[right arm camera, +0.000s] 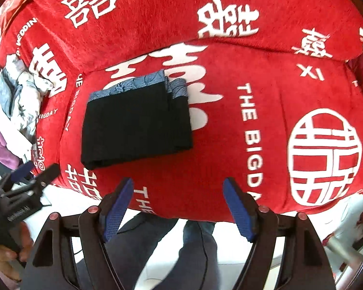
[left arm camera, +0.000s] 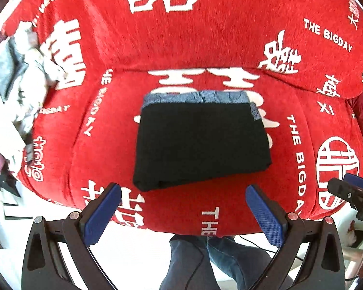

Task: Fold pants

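Note:
The black pants (left arm camera: 200,145) lie folded into a flat rectangle on the red sofa seat (left arm camera: 181,207), with a blue patterned waistband along the far edge. They also show in the right wrist view (right arm camera: 135,128). My left gripper (left arm camera: 184,193) is open and empty, held just in front of the pants' near edge. My right gripper (right arm camera: 179,188) is open and empty, held over the seat's front edge, to the right of the pants. Each gripper shows in the other's view: the right one at the right edge (left arm camera: 351,188), the left one at the left edge (right arm camera: 31,171).
The sofa has a red cover with white lettering and a backrest (left arm camera: 205,36) behind the seat. A pile of crumpled clothes (left arm camera: 19,79) lies at the seat's left end. The person's legs in jeans (left arm camera: 205,261) stand in front on a white floor.

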`<state>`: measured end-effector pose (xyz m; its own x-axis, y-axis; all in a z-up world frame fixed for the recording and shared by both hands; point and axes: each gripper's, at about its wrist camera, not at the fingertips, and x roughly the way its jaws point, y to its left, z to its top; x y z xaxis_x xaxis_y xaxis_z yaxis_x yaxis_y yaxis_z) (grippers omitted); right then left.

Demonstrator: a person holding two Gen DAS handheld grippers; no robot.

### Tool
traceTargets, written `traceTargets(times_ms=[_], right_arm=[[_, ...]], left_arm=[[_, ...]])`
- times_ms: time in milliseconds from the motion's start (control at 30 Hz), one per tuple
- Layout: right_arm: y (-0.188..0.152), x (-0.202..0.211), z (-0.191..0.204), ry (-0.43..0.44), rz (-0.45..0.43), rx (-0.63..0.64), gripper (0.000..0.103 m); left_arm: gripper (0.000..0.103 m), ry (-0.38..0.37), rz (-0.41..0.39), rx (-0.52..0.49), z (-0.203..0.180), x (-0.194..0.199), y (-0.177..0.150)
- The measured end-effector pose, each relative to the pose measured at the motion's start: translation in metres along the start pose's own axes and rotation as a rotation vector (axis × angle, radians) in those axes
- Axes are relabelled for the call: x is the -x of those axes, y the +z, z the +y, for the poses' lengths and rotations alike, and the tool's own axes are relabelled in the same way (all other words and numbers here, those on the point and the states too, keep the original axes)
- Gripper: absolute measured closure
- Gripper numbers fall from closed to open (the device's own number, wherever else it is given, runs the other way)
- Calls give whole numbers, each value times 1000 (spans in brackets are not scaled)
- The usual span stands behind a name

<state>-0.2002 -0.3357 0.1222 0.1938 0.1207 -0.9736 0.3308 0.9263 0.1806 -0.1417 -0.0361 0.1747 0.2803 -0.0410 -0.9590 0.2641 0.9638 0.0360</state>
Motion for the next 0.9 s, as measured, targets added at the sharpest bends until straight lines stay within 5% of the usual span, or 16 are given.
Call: traceTargets(times_ms=[433, 900], right_arm=[[-1, 48, 18, 35, -65, 35, 23], [34, 30, 92, 4, -96, -15, 23]], left_arm=[[0, 47, -45, 14, 1, 53, 0], [0, 37, -82, -68, 59, 51, 65]])
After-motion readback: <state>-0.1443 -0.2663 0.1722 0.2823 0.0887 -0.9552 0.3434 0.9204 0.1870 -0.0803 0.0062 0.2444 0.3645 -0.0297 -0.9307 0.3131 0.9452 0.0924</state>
